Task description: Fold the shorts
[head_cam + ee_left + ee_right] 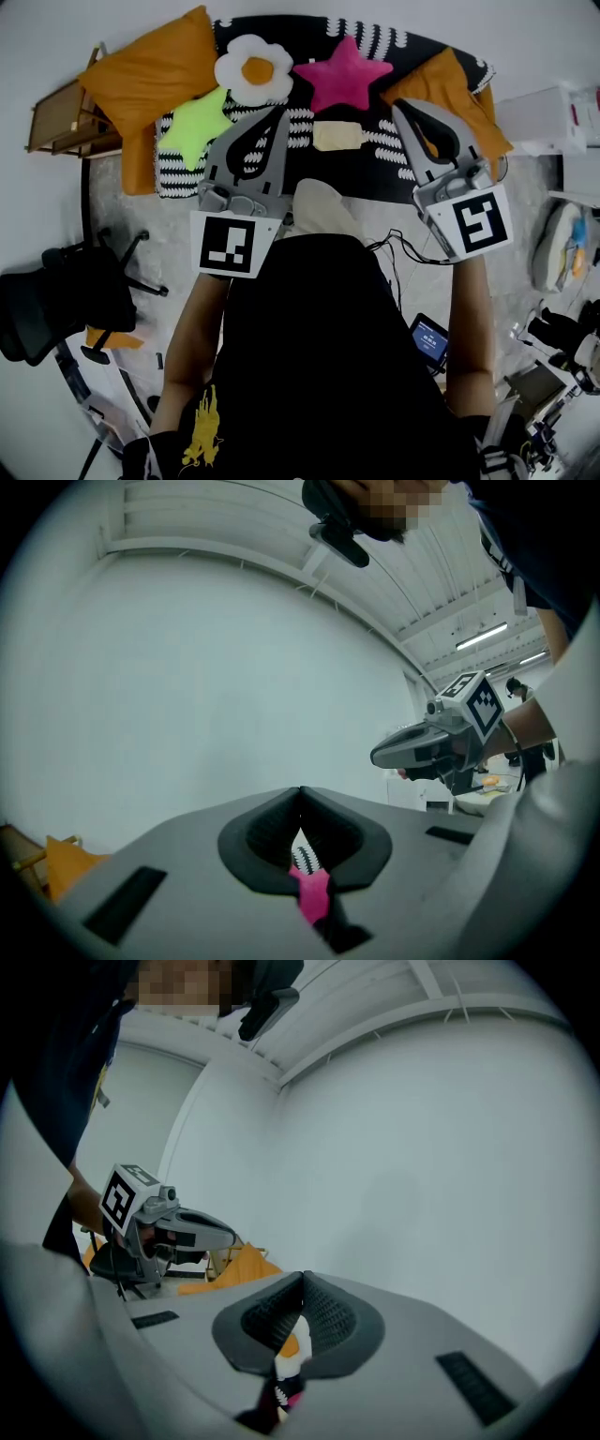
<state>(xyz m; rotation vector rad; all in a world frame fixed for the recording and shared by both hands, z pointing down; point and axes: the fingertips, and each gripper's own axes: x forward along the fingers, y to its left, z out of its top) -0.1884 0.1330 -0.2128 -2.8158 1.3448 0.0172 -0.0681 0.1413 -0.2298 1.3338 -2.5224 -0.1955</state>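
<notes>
I hold my left hand-held gripper and right hand-held gripper level, both closed tight, empty, flanking the pink star.

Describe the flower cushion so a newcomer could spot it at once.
Find the black-and-white patterned mat at the top of the head view. On it, between the green star cushion and the pink star cushion, lies the flower cushion: the only white one, round-petalled with an orange centre.
</notes>
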